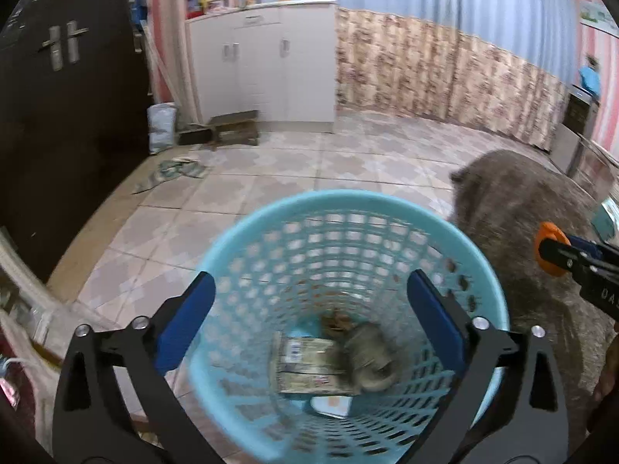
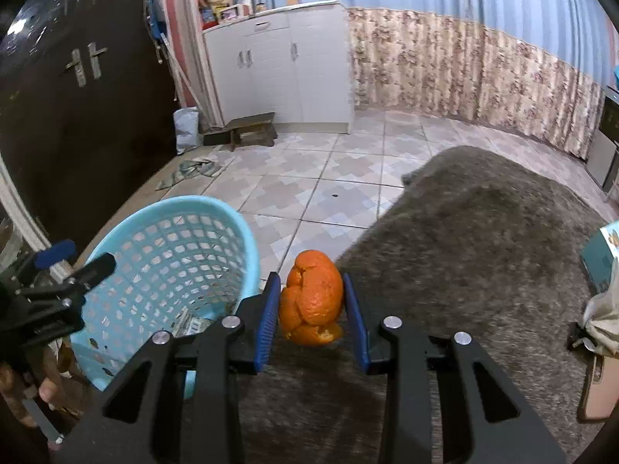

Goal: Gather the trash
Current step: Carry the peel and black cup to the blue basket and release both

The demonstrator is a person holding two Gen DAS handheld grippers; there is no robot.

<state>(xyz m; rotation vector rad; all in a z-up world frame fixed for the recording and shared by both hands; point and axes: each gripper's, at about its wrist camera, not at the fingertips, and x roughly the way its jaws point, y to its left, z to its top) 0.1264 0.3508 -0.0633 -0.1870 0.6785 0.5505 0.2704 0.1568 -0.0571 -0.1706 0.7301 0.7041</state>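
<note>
A light blue plastic basket point(image 1: 348, 197) stands on the tiled floor, right below my left gripper point(image 1: 309, 282). That gripper is open, with nothing between its blue pads. At the bottom of the basket lie a flattened printed carton point(image 1: 305, 367) and a crumpled grey wad point(image 1: 371, 363). My right gripper point(image 2: 310, 282) is shut on an orange peel point(image 2: 311, 301), held over the edge of a grey-brown furry cover point(image 2: 483, 251), just right of the basket point(image 2: 174, 203). The peel point(image 1: 545, 239) also shows at the right edge of the left wrist view.
A white cabinet point(image 2: 278, 62) and a low wooden stool point(image 2: 251, 127) stand at the far wall. There is a dark double door point(image 2: 77, 116) on the left. Paper scraps point(image 2: 197, 170) lie on the floor. A light blue box point(image 2: 603, 259) and a phone point(image 2: 597, 390) rest on the cover's right side.
</note>
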